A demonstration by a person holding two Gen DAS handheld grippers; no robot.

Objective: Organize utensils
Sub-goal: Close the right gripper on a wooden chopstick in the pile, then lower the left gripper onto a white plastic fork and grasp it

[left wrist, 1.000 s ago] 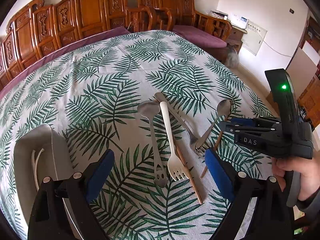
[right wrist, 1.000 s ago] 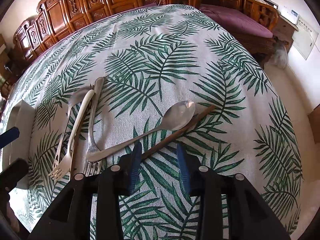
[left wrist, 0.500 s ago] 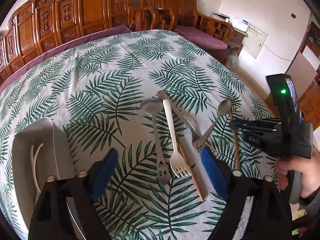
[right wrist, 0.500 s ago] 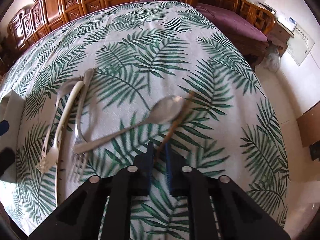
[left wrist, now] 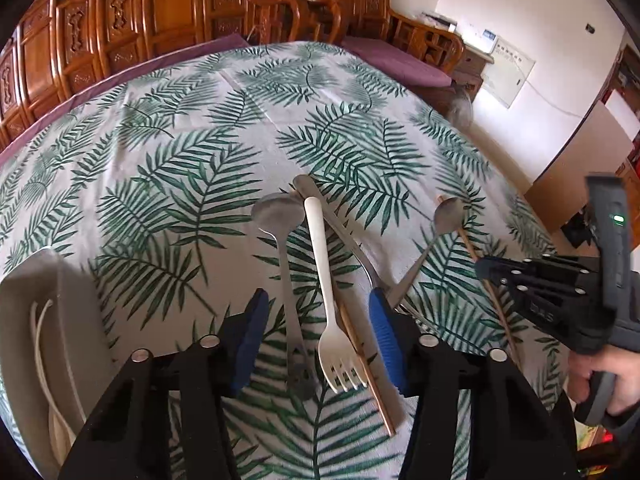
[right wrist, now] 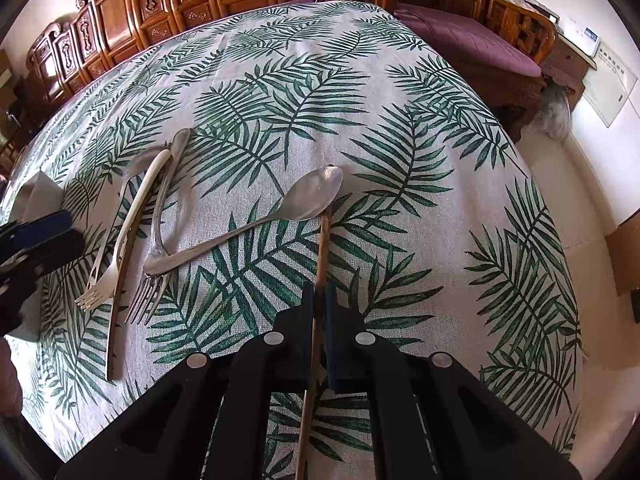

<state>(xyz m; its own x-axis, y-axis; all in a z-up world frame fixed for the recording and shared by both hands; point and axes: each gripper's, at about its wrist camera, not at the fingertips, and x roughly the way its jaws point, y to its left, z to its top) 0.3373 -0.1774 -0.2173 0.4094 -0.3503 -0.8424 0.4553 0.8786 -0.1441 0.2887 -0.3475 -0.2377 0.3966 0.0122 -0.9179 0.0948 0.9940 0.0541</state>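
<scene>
Pinching a brown chopstick [right wrist: 322, 248] between its closed fingers, the right gripper [right wrist: 319, 300] holds it pointing straight ahead, its far end beside the bowl of a metal spoon [right wrist: 316, 198]. To its left lie a metal fork [right wrist: 158, 240] and a white fork [right wrist: 120, 240] on the leaf-print tablecloth [right wrist: 400, 160]. The left gripper [left wrist: 316, 320] hangs open, its blue pads [left wrist: 250, 328] straddling the white fork [left wrist: 324, 280], a slotted spoon [left wrist: 286, 264] and a second chopstick [left wrist: 370, 372]. A grey tray [left wrist: 60, 320] sits to its left.

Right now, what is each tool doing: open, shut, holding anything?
Left tool: open, holding nothing.
Right tool: shut on a wooden chopstick.
</scene>
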